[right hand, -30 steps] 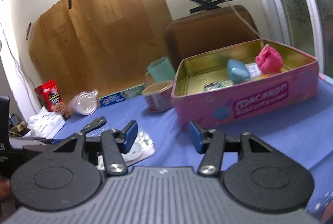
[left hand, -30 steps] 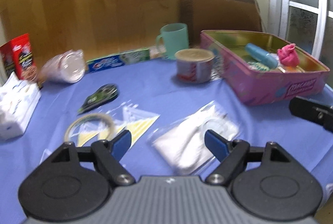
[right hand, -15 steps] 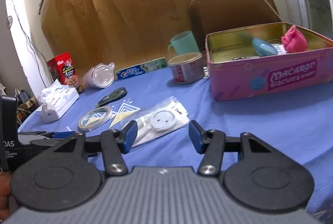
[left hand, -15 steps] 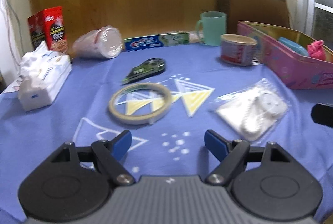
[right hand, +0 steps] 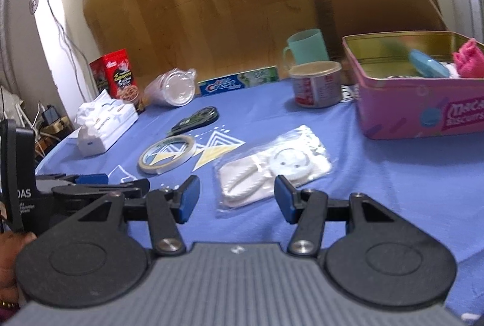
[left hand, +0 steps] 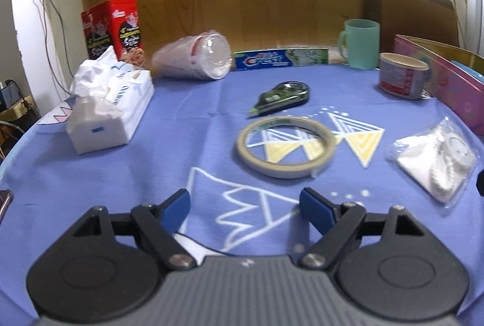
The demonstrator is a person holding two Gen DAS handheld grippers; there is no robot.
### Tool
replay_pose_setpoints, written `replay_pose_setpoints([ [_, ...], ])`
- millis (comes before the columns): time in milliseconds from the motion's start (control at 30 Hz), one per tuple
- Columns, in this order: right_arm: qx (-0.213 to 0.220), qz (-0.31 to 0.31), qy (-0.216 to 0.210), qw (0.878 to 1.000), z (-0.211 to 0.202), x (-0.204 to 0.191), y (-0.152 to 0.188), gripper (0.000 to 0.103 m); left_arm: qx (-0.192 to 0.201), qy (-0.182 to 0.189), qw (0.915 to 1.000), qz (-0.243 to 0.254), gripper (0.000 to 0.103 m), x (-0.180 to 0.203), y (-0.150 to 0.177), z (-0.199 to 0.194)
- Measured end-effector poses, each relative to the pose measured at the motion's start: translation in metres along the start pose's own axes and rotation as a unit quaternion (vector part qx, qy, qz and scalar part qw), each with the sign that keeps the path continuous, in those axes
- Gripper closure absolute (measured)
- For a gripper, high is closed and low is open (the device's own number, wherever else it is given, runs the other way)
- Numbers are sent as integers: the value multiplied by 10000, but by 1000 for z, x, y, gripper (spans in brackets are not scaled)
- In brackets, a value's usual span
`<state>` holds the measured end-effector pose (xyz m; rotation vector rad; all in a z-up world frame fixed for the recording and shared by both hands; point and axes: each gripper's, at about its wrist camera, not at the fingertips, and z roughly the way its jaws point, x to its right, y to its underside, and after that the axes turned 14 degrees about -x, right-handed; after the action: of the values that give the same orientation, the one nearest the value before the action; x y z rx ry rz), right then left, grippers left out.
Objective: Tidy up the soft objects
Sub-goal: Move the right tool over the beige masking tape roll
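The left claw [left hand: 245, 206] is held above the blue-clothed counter [left hand: 181, 144]; its jaws are opening and nothing is seen between them. The right claw [right hand: 237, 199] is held with its jaws apart and empty, just before the clear bag of white soft goods [right hand: 272, 168], which lies flat on the counter. A tape ring [left hand: 286, 150] is seen left of the bag, with a tissue pack [left hand: 109, 111] farther left. In the pink tin [right hand: 423, 114] a pink cloth [right hand: 469, 62] is seen beside a blue object [right hand: 428, 64].
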<state>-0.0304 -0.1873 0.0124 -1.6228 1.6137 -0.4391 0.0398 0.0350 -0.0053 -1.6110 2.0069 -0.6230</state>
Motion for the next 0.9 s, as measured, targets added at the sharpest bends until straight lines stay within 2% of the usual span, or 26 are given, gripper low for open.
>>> replay_pose_setpoints([
  [267,-124,-232,-104,9996,12,-17,-3,46,-45,76,9999,59,13,-15,-2,4],
  [367,-172,-401,-153,9989,17,-25,-9,46,-85,-22,9999,91,13,-26,-6,6],
  [433,-190,-563,-165,9981,21,-30,-13,45,-60,-300,9995,90,12,-35,-8,9],
  [467,-205,-644,-170,9976,25,-33,-16,45,-80,-324,9994,22,12,-41,-9,11],
  [600,-339,-567,-284,9974,37,-35,-20,45,-266,-16,9987,-444,7,-64,-14,18],
  [900,-393,-706,-353,9961,39,-52,-3,45,-170,-334,9985,-388,7,-57,-11,15],
])
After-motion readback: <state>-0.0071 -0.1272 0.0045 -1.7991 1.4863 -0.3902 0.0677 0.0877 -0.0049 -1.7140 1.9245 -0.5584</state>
